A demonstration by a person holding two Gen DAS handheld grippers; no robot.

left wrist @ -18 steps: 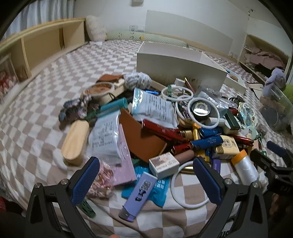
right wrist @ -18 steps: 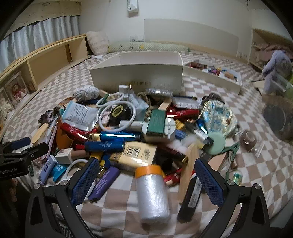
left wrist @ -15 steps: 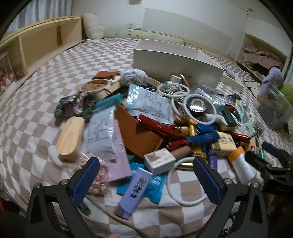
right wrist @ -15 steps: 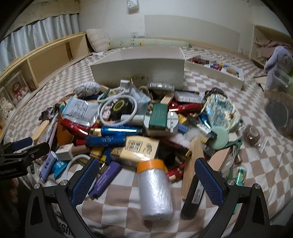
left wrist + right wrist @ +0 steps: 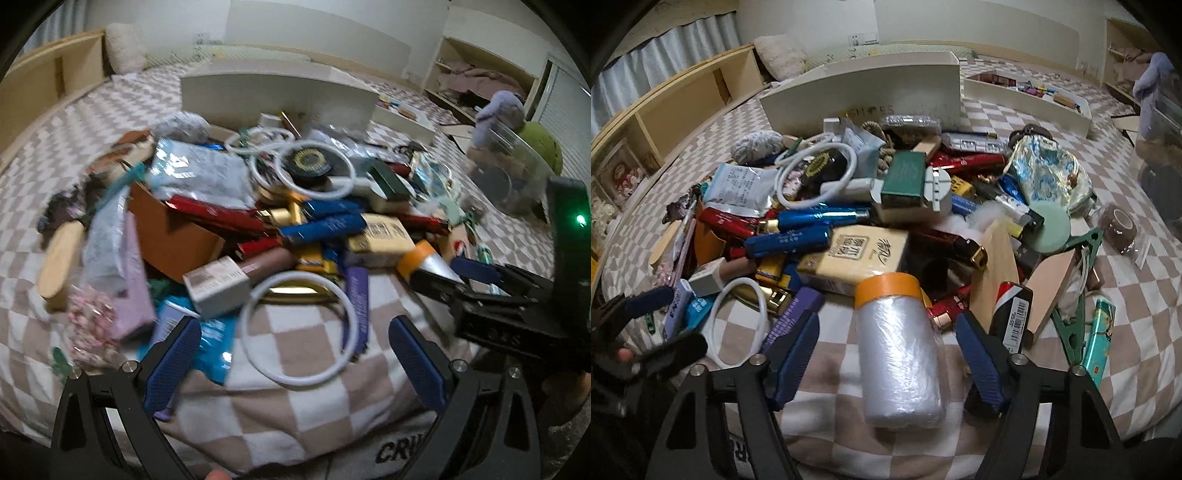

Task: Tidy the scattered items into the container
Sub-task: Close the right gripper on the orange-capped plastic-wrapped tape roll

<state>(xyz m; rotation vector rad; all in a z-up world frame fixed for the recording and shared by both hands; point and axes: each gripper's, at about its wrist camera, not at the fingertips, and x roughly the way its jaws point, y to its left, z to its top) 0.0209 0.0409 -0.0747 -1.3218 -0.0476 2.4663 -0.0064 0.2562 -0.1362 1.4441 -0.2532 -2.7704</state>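
Our right hand-held gripper (image 5: 890, 354) points steeply down at the near edge of the pile, its blue pads set on either side of a roll of clear plastic film with an orange end (image 5: 899, 350). The pads stand close to the roll's flanks, yet a sliver of gap shows on each side, so we read the jaws as part-way spread and not yet pressing it. They have just been closing around the roll. The roll lies on the checked bedspread (image 5: 1137, 332), orange end pointing into the heap.

Our left hand-held gripper (image 5: 295, 354) hangs with its jaws spread wide and nothing between them except a white ring (image 5: 301, 328) lying flat on the bedspread below. Its picture is blurred, so small labels cannot be read.

The scattered items (image 5: 871, 206) lie heaped together: blue tubes, red tubes, a yellow box, a green box, a white cable, a brocade pouch. The container (image 5: 871, 92), a cream open box, sits on the bed just beyond the heap, its near wall touching the farthest things. A second shallow cream tray (image 5: 1030, 99) holding small things stands to its right.
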